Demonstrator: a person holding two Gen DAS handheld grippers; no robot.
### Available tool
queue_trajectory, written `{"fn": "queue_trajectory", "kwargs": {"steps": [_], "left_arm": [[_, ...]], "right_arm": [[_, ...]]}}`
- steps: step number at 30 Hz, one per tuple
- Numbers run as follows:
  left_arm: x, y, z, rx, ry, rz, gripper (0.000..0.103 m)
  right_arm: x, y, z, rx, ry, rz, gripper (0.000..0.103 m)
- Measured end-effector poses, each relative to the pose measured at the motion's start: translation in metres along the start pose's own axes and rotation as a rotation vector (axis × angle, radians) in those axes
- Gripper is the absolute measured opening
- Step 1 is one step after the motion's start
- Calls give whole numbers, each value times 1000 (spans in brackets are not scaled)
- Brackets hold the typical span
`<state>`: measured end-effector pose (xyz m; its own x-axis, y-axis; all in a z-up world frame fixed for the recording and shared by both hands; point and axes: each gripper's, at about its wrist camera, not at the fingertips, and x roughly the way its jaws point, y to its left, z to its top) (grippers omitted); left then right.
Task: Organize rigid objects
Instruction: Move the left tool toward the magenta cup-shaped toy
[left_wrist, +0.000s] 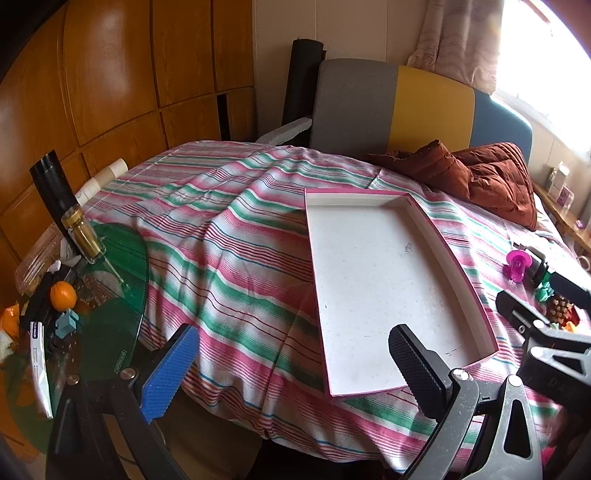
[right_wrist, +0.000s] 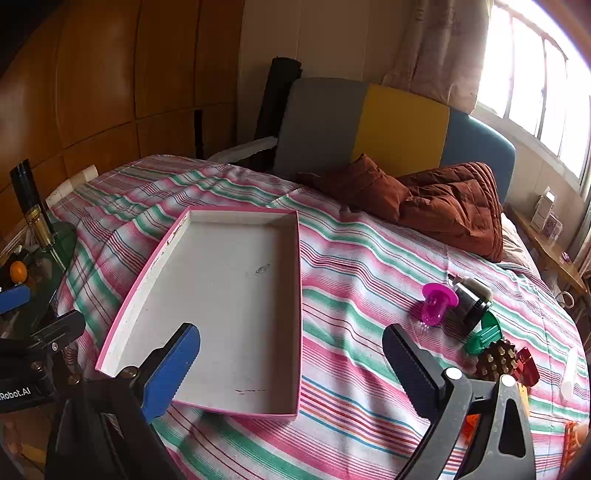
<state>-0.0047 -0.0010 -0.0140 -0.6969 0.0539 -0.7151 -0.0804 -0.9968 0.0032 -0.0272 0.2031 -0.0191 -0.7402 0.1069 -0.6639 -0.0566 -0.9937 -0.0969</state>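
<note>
1. The left gripper (left_wrist: 291, 369) hangs over the near edge of the striped bedspread (left_wrist: 240, 229); its jaws stand wide apart with nothing between them — the blue pad is on the left, the black pad on the right.
2. The pink-rimmed tray (left_wrist: 388, 280) lies flat on the bedspread, its white floor bare; in the left wrist view its near right corner sits just behind the black pad, so most of the tray is ahead and to the right of the gap.
3. The right gripper (right_wrist: 291, 369) is likewise spread wide and holds nothing; in its own view the blue pad overlaps the tray's (right_wrist: 229, 295) near left part, while the black pad is over bare striped cloth (right_wrist: 369, 266) to the tray's right.
4. The small rigid objects lie in a cluster on the bed, to the right of the tray and apart from it; all are outside both pairs of jaws — a magenta plastic piece (right_wrist: 436, 301), a black-and-white cylinder (right_wrist: 471, 299) touching it, a green piece (right_wrist: 485, 334), a brown studded ball (right_wrist: 496, 360) and a red piece (right_wrist: 526, 367).
5. A rust-brown quilted jacket (right_wrist: 443, 206) is heaped near the headboard (right_wrist: 399, 129); at the left, a glass side table (left_wrist: 110, 280) carries an orange (left_wrist: 63, 294) and a dark bottle (left_wrist: 70, 214).
</note>
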Motion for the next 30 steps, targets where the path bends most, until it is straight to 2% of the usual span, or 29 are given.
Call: {"fn": "queue_trajectory", "kwargs": {"steps": [3, 10, 13, 17, 25, 28, 30], "left_arm": [[-1, -4, 1, 31, -13, 19, 103], [1, -13, 1, 81, -4, 10, 103], [2, -15, 0, 90, 3, -24, 103], [-2, -26, 1, 120, -11, -83, 103], [-4, -65, 7, 237, -18, -203, 103], [-6, -77, 14, 221, -11, -278, 103], [-4, -83, 19, 191, -8, -319, 103]], "right_arm": [[-1, -9, 1, 4, -1, -6, 101], [-4, -41, 2, 34, 5, 2, 101], [-5, -66, 3, 57, 10, -22, 101], [-9, -116, 1, 105, 15, -102, 101], [-15, -245, -20, 358, -3, -262, 101], [-12, -281, -42, 497, 3, -272, 101], [-8, -304, -55, 641, 36, -235, 101]]}}
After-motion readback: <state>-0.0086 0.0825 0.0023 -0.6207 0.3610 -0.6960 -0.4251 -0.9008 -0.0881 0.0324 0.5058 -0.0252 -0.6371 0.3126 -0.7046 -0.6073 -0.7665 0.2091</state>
